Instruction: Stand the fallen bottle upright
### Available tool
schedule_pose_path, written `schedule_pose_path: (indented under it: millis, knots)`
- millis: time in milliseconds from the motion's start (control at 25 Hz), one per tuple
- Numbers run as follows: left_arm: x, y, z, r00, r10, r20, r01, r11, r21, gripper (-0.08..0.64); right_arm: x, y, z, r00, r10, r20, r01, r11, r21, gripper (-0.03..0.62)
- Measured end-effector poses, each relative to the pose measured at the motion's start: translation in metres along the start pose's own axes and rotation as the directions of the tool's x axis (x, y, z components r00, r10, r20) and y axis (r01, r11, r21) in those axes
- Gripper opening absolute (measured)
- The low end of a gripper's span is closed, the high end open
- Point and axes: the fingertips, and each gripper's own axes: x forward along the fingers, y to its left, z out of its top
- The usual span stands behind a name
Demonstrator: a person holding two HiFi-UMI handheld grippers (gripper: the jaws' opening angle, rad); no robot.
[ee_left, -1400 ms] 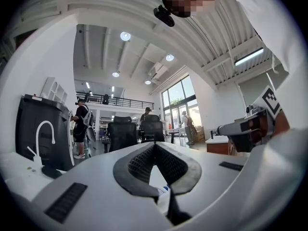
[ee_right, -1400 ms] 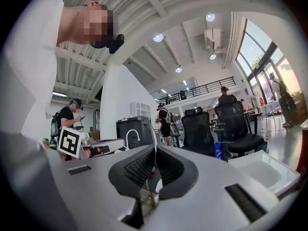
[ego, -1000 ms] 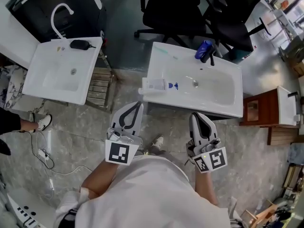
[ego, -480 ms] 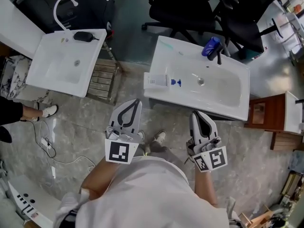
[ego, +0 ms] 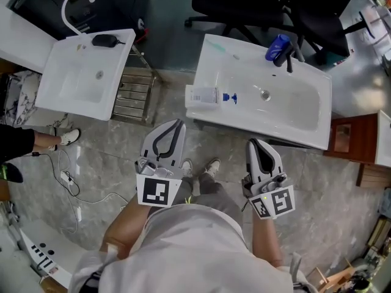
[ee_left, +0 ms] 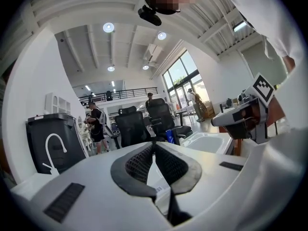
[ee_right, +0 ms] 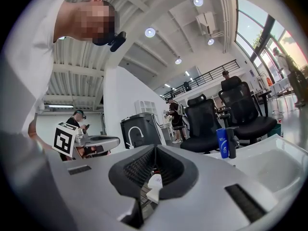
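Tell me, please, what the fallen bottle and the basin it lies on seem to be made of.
Bottle: probably plastic. It is white, opaque and dull, with a printed label and a blue pump.
Basin: probably glazed ceramic or a similar cast material. It is plain white and smooth, with rounded edges and a slight shine. The pictures cannot settle which.

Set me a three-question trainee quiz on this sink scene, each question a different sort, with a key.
1. True or false: the white bottle with a blue pump top lies on its side on the ledge of the white sink basin.
2. Which one holds something? A: left gripper. B: right gripper. C: neither.
3. Fill in: the upright bottle at the basin's far edge is coloured ___.

Key: 1 true; 2 C; 3 blue.
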Motion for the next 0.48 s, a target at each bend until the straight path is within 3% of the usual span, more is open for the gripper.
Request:
schedule_pose_path:
  millis: [120, 280, 480]
  knots:
    - [0.015, -0.008, -0.007, 0.999, -0.033, -0.026, 0.033, 0.999, 0.015, 0.020, 0.005, -0.006, -0.011, 1.000, 0.008, -0.010, -0.008, 1.000, 0.013, 0.037]
    - [0.036, -0.017, -0.016, 0.996, -0.075, -0.045, 0.079, 0.993, 0.090, 0.023, 0.013, -0.018, -0.030, 0.999, 0.012, -0.030, -0.011, 1.000, 0.010, 0.037]
    - [0.063, -0.024, -0.040, 0.991, -0.103, -0.087, 0.113, 0.986, 0.123, 0.073, 0.023, -0.029, -0.047, 0.999, 0.018, -0.044, -0.018, 1.000, -0.008, 0.037]
